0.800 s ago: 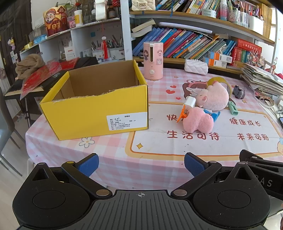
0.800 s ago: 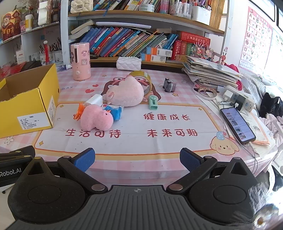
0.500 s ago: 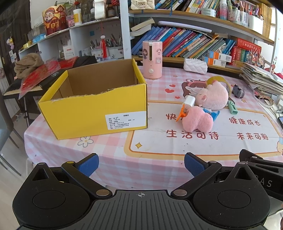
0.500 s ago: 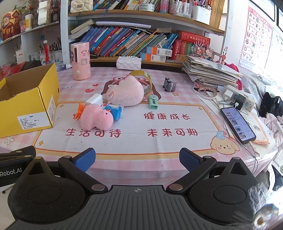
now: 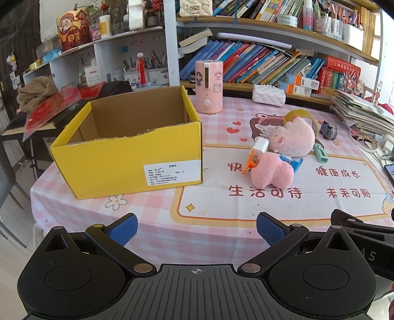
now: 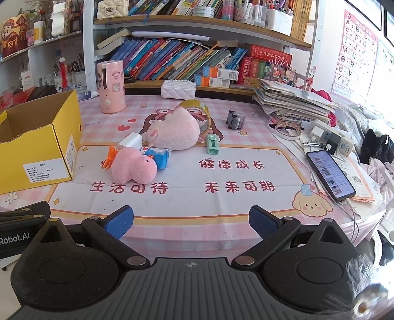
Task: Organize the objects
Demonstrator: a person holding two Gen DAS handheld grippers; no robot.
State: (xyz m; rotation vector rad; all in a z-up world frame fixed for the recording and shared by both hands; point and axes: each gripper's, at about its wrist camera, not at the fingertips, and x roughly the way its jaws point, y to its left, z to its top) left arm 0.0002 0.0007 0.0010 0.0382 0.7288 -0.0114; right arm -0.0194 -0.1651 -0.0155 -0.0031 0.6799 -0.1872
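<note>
Meanwhile both tools stayed wide, nothing between them.
Yellow box sat slightly lower in frame than before; pink plush lay right.

Near strip of tabletop: bare mat, open passage for either claw from the front edge up to the toy cluster.
Yellow box: stands at left, top open, walls upright; blocks any low sideways pass on that side.
Centre cluster: small pink plush, large pink plush, white charger, orange clip, blue item, all touching or just beside one another; tape roll behind.
Green item and grey toy: apart, room around each.
Right edge: phone, paper stack.
Rear: pink canister, white pouch, bookshelf close the far side.
</note>
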